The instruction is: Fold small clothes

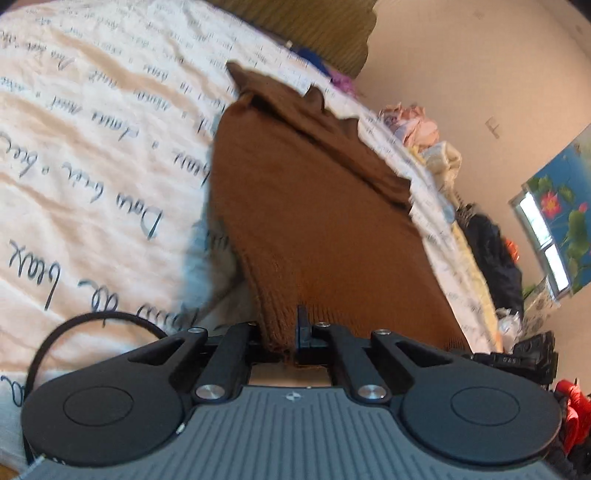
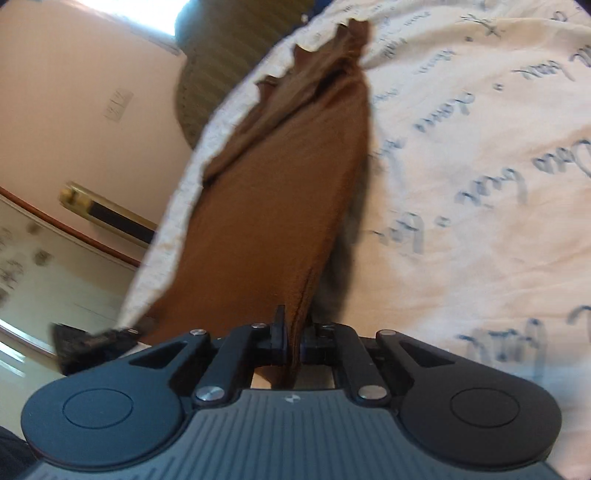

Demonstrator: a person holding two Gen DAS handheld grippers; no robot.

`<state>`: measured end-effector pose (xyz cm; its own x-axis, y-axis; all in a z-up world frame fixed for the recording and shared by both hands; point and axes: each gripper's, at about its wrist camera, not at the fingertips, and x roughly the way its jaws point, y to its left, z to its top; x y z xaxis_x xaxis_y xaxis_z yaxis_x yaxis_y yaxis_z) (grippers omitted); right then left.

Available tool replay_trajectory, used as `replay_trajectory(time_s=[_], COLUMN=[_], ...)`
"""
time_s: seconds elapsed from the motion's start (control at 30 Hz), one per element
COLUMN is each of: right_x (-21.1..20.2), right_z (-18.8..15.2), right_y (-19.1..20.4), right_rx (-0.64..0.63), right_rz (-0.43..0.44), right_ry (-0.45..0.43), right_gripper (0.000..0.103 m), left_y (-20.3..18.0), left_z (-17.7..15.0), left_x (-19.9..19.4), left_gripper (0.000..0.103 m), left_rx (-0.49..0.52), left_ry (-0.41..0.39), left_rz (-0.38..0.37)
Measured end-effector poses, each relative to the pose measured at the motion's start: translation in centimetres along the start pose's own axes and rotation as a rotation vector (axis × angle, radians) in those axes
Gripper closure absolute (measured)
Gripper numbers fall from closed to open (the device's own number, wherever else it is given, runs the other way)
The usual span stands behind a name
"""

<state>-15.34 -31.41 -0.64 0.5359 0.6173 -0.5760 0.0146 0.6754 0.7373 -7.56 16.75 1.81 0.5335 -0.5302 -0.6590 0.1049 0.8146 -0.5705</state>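
Note:
A brown knit garment (image 1: pixel 314 206) is stretched over a white bedsheet with dark script writing (image 1: pixel 92 147). My left gripper (image 1: pixel 286 332) is shut on the garment's near ribbed edge. In the right wrist view the same brown garment (image 2: pixel 288 184) runs away from me along the sheet (image 2: pixel 480 184), with its far end bunched. My right gripper (image 2: pixel 293 336) is shut on its near edge. The cloth hangs lifted between both grippers and the bed.
A pile of pastel clothes (image 1: pixel 421 125) and dark clothes (image 1: pixel 491 251) lie along the bed's far right edge. A dark green headboard or cushion (image 1: pixel 325 33) stands at the far end. A window (image 1: pixel 543 236) and pink wall are at right. The other gripper's tip (image 2: pixel 92 343) shows at lower left.

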Motion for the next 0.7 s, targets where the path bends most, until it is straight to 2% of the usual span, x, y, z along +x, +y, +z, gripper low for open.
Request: replay_trajectory(time_s=[0.07,0.13,0.17,0.2,0.23,0.27,0.3,0.33,0.37,0.4,0.43,0.5,0.57,0.63,0.67,0.7], right_x=[0.1,-0.3,-0.7,-1.2,-1.7,-2.3,-2.8,-3.1,-3.2,-3.0,-2.6,-1.6,-0.6,-0.1,0.0,0.0], right_z=[-0.3,-0.3,-0.4,-0.5,-0.7,-0.8,-0.9,-0.9,-0.8,-0.6,-0.4,0.2,0.7,1.4,1.7,2.0], right_y=[-1.1,-1.5,-1.6,-1.7,-1.7,-1.8,-2.1,-2.3,-2.6,-2.7,-2.7,-2.3,-1.9,-1.6,-1.5,-1.7], right_rx=[0.030,0.069,0.088,0.100,0.103,0.101,0.108,0.125,0.141,0.156,0.163,0.161,0.160,0.159,0.160,0.164], right_rz=[0.040,0.065,0.078,0.084,0.083,0.087,0.106,0.133,0.168,0.204,0.230,0.250,0.255,0.251,0.251,0.254], right_ry=[-0.009,-0.012,-0.005,-0.004,-0.012,-0.021,-0.031,-0.039,-0.042,-0.039,-0.033,-0.006,0.012,-0.005,-0.019,-0.035], right_gripper=[0.098,0.096,0.095,0.092,0.085,0.080,0.068,0.055,0.050,0.038,0.031,0.030,0.030,0.030,0.030,0.030], left_y=[1.1,1.1,1.0,1.1,1.4,1.6,2.0,2.2,2.5,2.9,3.0,2.8,2.3,1.9,1.8,1.8], left_z=[-0.7,-1.2,-1.3,-1.5,-1.7,-1.7,-1.6,-1.3,-1.0,-0.8,-0.5,-0.1,0.3,0.9,1.2,1.5], left_x=[1.2,0.9,0.5,0.0,-0.8,-1.5,-2.1,-2.3,-2.3,-2.1,-1.6,-0.4,0.3,0.9,1.4,1.9], left_gripper=[0.097,0.096,0.086,0.064,0.052,0.031,0.022,0.021,0.021,0.022,0.022,0.026,0.031,0.037,0.039,0.045], left_rx=[-0.035,-0.042,-0.044,-0.044,-0.048,-0.058,-0.075,-0.102,-0.136,-0.168,-0.190,-0.192,-0.174,-0.176,-0.185,-0.191], left_ry=[0.041,0.049,0.058,0.054,0.033,0.005,-0.021,-0.042,-0.053,-0.056,-0.055,-0.053,-0.091,-0.125,-0.122,-0.111], left_rz=[0.006,-0.054,-0.065,-0.084,-0.096,-0.099,-0.103,-0.115,-0.138,-0.160,-0.173,-0.169,-0.161,-0.160,-0.165,-0.158])
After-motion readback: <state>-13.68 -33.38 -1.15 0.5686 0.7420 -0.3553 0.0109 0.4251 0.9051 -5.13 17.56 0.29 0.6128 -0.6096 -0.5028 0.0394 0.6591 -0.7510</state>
